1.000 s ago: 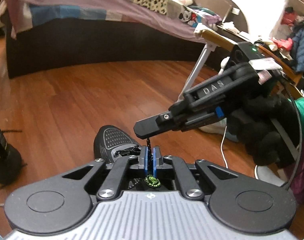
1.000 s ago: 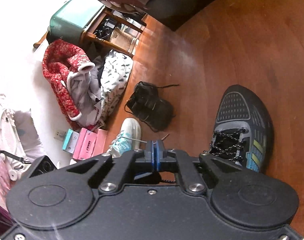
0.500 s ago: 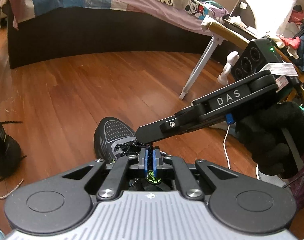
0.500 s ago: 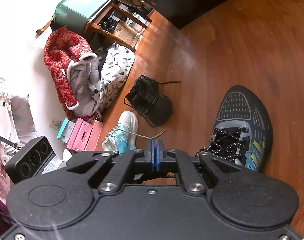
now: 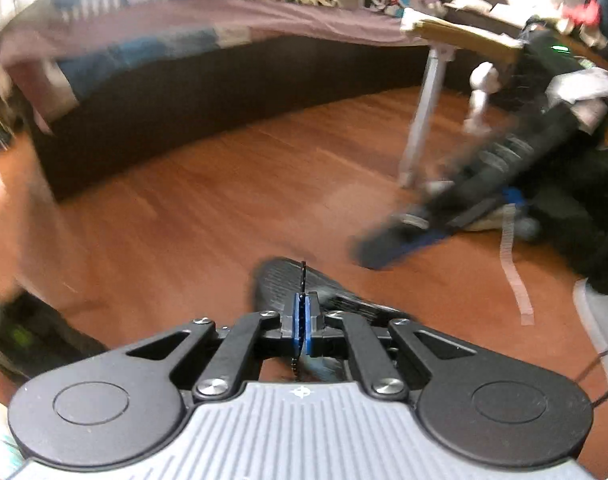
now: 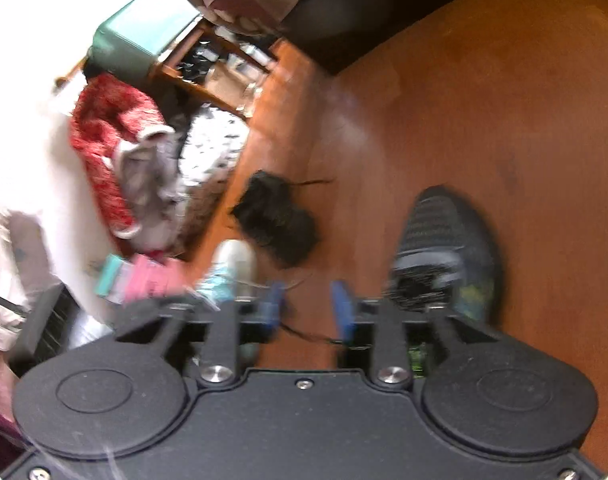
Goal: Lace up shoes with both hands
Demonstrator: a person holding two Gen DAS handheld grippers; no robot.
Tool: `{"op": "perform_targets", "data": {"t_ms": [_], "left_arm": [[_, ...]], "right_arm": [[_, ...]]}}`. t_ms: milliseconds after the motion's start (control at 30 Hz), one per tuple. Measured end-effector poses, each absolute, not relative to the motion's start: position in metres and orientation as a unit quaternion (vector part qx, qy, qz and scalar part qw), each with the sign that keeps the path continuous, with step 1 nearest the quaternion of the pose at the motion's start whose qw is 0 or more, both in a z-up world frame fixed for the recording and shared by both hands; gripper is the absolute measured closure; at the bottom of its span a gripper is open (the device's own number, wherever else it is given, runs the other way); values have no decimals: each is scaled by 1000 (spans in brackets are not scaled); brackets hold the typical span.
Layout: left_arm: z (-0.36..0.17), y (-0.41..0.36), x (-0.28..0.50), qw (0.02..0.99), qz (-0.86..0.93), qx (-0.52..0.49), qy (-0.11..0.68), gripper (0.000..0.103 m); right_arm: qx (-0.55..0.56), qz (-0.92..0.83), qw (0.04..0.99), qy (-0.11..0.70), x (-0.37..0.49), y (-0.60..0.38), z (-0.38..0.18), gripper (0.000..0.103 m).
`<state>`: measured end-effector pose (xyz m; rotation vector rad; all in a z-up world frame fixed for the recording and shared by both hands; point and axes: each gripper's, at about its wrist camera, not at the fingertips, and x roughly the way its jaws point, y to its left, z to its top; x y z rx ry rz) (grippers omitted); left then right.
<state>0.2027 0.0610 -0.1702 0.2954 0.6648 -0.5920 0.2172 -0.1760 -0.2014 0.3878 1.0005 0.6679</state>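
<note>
Pinched between the closed blue pads of the left gripper [image 5: 302, 322], the thin black lace [image 5: 303, 276] is held near its stiff tip above the dark sneaker [image 6: 443, 248] on the floor. The right gripper [image 6: 307, 310] is spread, nothing held. Limp and slippery, the lace is best gripped at its tip.

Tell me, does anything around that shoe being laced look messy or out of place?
Yes. Besides the dark sneaker being laced, a black shoe lies with its lace trailing loose over the wooden floor, a light turquoise shoe beside it, and a heap of clothes slumps against the wall.
</note>
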Motion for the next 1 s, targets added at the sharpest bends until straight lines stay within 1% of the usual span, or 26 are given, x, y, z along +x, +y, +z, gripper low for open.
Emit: {"op": "perform_targets", "data": {"t_ms": [100, 233, 267, 300, 400, 567, 700, 1000], "left_arm": [[-169, 45, 202, 894, -265, 217, 288, 102], [-187, 13, 191, 865, -317, 245, 302, 102], [-190, 8, 189, 857, -329, 248, 309, 102], [-194, 3, 187, 848, -342, 251, 317, 102], [-205, -8, 181, 823, -366, 274, 337, 102], [-228, -24, 175, 791, -380, 334, 345, 102], [-239, -31, 172, 773, -386, 369, 343, 102], [-241, -33, 175, 775, -389, 358, 346, 102]], "right_arm": [[117, 300, 822, 470, 212, -171, -202, 62], [32, 283, 836, 469, 205, -165, -202, 63], [24, 280, 836, 471, 206, -164, -204, 65], [24, 278, 835, 475, 209, -164, -207, 73], [26, 273, 830, 486, 216, -164, -216, 78], [37, 278, 822, 497, 222, -168, -229, 78], [39, 286, 823, 490, 228, -164, -230, 78], [58, 297, 824, 479, 217, -171, -234, 78]]}}
